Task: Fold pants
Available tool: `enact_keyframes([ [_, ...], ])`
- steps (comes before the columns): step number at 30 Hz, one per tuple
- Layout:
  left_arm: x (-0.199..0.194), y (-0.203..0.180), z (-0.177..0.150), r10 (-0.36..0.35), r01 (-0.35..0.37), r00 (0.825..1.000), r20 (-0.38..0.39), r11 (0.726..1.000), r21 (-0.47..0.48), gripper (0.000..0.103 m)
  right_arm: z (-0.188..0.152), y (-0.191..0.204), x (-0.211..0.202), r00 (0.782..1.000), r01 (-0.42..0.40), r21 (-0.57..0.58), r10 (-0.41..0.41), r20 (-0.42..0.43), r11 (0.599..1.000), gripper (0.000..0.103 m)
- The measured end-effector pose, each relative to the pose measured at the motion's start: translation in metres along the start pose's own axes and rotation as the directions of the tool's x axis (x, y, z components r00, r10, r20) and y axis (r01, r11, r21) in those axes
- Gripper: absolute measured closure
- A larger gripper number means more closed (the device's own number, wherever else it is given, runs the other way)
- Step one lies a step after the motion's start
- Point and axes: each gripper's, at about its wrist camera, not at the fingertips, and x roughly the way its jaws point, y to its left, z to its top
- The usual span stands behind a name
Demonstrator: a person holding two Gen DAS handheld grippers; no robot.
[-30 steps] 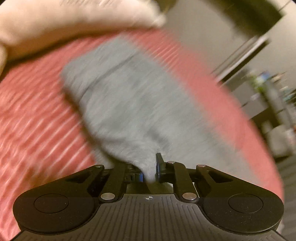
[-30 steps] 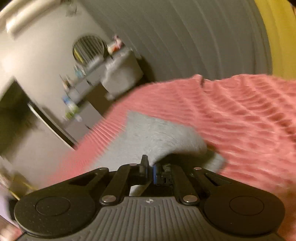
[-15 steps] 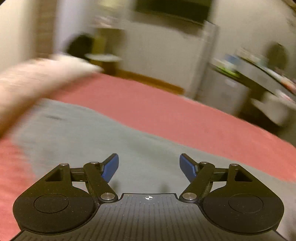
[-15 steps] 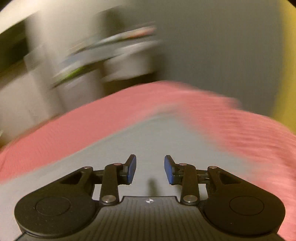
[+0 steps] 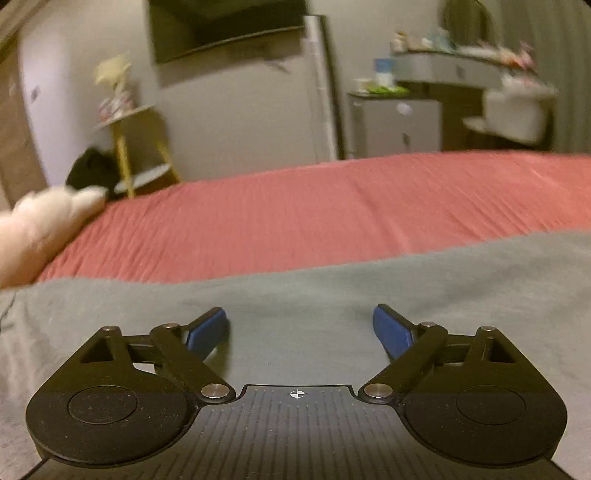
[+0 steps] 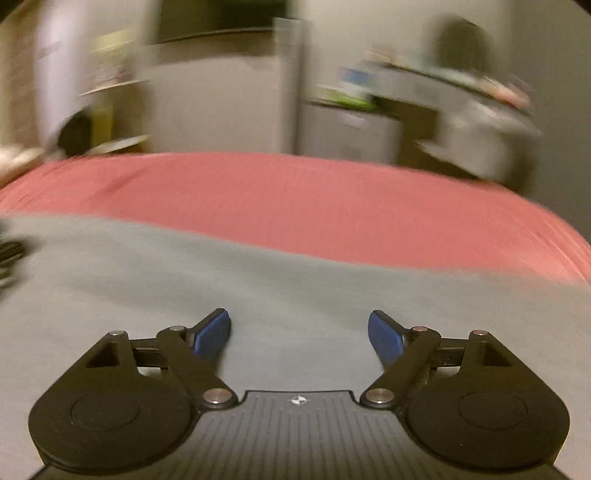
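The grey pants (image 5: 303,291) lie flat on a red bedspread (image 5: 332,214) and fill the lower part of both views. My left gripper (image 5: 300,326) is open and empty, low over the grey cloth, its blue pads (image 5: 207,330) wide apart. My right gripper (image 6: 299,330) is also open and empty, low over the pants (image 6: 184,280), with the red bedspread (image 6: 295,199) beyond. The right wrist view is blurred by motion.
A cream pillow or plush (image 5: 40,229) lies at the bed's left edge. Beyond the bed are a yellow-legged side table (image 5: 129,147), a wall TV (image 5: 225,26), a small white cabinet (image 5: 395,125) and a cluttered desk (image 5: 480,70).
Both grippers were shut on the grey pants a second ago. They have let go, opened wide, and now sit level over the cloth laid flat.
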Motion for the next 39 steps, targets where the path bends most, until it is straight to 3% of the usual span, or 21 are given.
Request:
enact_keyframes([
  [2,0.012,0.02,0.003,0.134,-0.134,0.991,-0.022,0.991,-0.027,0.011,-0.007,-0.064,0.001,0.984,0.179,0.057,-0.178,-0.019,0.982,0.017],
  [4,0.013,0.049,-0.006,0.263,-0.27,0.96,-0.096,0.96,-0.071,0.011,-0.014,-0.128,-0.007,0.955,0.295,0.216,-0.285,-0.077,0.931,0.014],
  [5,0.008,0.062,-0.005,0.276,-0.289,0.954,-0.117,0.95,-0.12,0.014,-0.017,-0.15,-0.014,0.94,0.34,0.296,-0.327,-0.096,0.893,0.019],
  [6,0.001,0.067,-0.003,0.266,-0.284,0.956,-0.124,0.946,-0.156,0.021,-0.018,-0.167,-0.023,0.927,0.375,0.352,-0.359,-0.112,0.858,0.042],
  [8,-0.014,0.055,0.001,0.238,-0.253,0.964,-0.116,0.958,-0.132,0.024,-0.016,-0.174,-0.04,0.866,0.498,0.414,-0.466,-0.184,0.762,0.042],
  [10,-0.042,0.018,-0.001,0.139,-0.143,0.989,-0.048,0.985,-0.096,0.019,-0.016,-0.153,-0.054,0.929,0.366,0.458,-0.345,-0.132,0.81,0.043],
  [12,-0.06,-0.023,0.0,-0.026,0.025,1.0,-0.013,0.995,-0.099,0.007,-0.015,-0.095,-0.064,0.987,0.16,0.358,-0.153,-0.049,0.92,0.041],
  [14,-0.074,-0.059,-0.01,-0.153,0.15,0.988,-0.03,0.984,-0.096,0.007,-0.015,-0.034,-0.068,0.996,-0.093,0.204,0.095,0.0,0.975,0.036],
  [16,-0.075,-0.091,-0.025,-0.197,0.194,0.977,-0.08,0.98,-0.035,0.007,-0.023,0.024,-0.071,0.973,-0.229,0.013,0.229,-0.009,0.973,0.034],
  [18,-0.071,-0.106,-0.041,-0.156,0.162,0.979,-0.129,0.986,0.037,0.007,-0.035,0.045,-0.067,0.967,-0.251,-0.095,0.246,-0.062,0.963,0.034],
  [20,-0.07,-0.103,-0.052,-0.114,0.123,0.988,-0.099,0.988,0.09,0.006,-0.042,0.036,-0.063,0.977,-0.199,-0.099,0.19,-0.093,0.975,0.03],
  [23,-0.063,-0.074,-0.05,-0.053,0.057,0.992,-0.113,0.998,0.026,0.006,-0.051,-0.028,-0.062,0.991,-0.094,0.098,0.102,-0.087,0.991,0.02],
  [25,-0.054,-0.05,-0.045,0.009,-0.021,0.99,-0.144,0.997,-0.077,0.005,-0.073,-0.086,-0.074,0.997,-0.042,0.234,0.054,-0.047,0.971,0.031],
  [26,-0.051,-0.038,-0.043,0.038,-0.058,0.986,-0.163,0.991,-0.118,0.005,-0.08,-0.113,-0.083,0.998,-0.049,0.285,0.056,-0.018,0.957,0.047],
  [29,-0.052,-0.01,-0.033,0.145,-0.192,0.965,-0.216,0.957,-0.216,0.005,-0.09,-0.174,-0.108,0.987,0.161,0.434,-0.154,-0.051,0.887,0.047],
  [30,-0.055,-0.004,-0.035,0.146,-0.203,0.963,-0.228,0.948,-0.247,0.005,-0.093,-0.192,-0.117,0.979,0.202,0.514,-0.193,-0.072,0.833,0.047],
  [32,-0.058,0.004,-0.033,0.151,-0.222,0.955,-0.254,0.935,-0.277,0.005,-0.108,-0.229,-0.137,0.985,0.153,0.706,-0.164,-0.053,0.692,0.045],
  [33,-0.061,0.005,-0.034,0.163,-0.241,0.948,-0.274,0.928,-0.283,0.005,-0.116,-0.241,-0.144,0.979,0.187,0.763,-0.185,-0.09,0.619,0.031],
  [34,-0.061,0.008,-0.034,0.175,-0.263,0.939,-0.295,0.919,-0.292,0.005,-0.121,-0.244,-0.149,0.971,0.22,0.785,-0.204,-0.122,0.579,0.029],
  [35,-0.065,0.012,-0.035,0.185,-0.28,0.934,-0.304,0.91,-0.307,0.006,-0.129,-0.25,-0.152,0.976,0.199,0.813,-0.19,-0.111,0.547,0.029],
  [39,-0.072,0.024,-0.037,0.143,-0.241,0.949,-0.282,0.905,-0.351,0.006,-0.157,-0.276,-0.161,0.997,-0.032,0.908,-0.052,0.059,0.418,0.029],
])
